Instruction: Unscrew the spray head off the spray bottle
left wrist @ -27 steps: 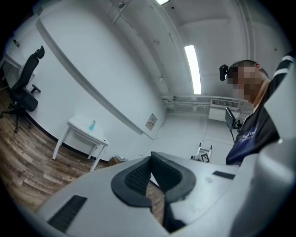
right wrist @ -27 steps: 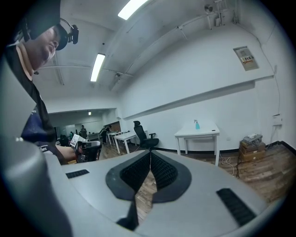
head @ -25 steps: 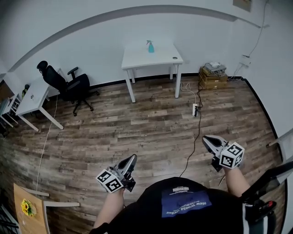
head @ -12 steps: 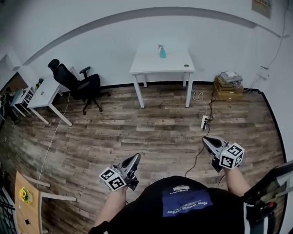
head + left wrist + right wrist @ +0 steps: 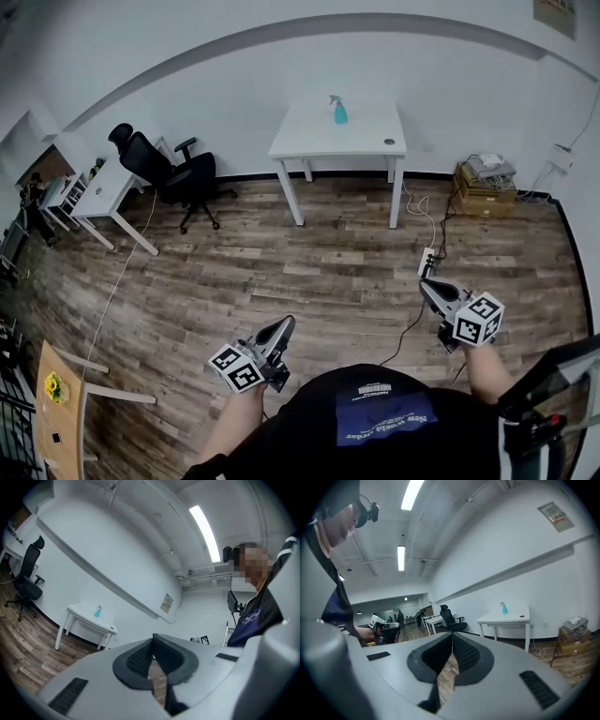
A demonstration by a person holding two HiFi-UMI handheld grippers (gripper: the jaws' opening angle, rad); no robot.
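Note:
A small teal spray bottle [image 5: 338,111] stands upright on a white table [image 5: 366,142] against the far wall, several steps away across the wooden floor. My left gripper [image 5: 284,324] and right gripper [image 5: 427,287] are held low by the person's body, both shut with nothing between the pads. In the left gripper view the bottle [image 5: 97,611] shows small and far beyond the shut left gripper [image 5: 153,641]. In the right gripper view the bottle [image 5: 504,608] stands on the table [image 5: 511,618] past the shut right gripper [image 5: 453,639].
A black office chair [image 5: 164,173] and a white desk [image 5: 103,190] stand at the left. Cardboard boxes [image 5: 487,178] sit by the right wall. A power strip [image 5: 427,262] with a cable lies on the floor. A small round thing [image 5: 389,142] lies on the table.
The table with the bottle has slid right and slightly down in the head view, as the view turned left. Both grippers stay shut and low by the body.

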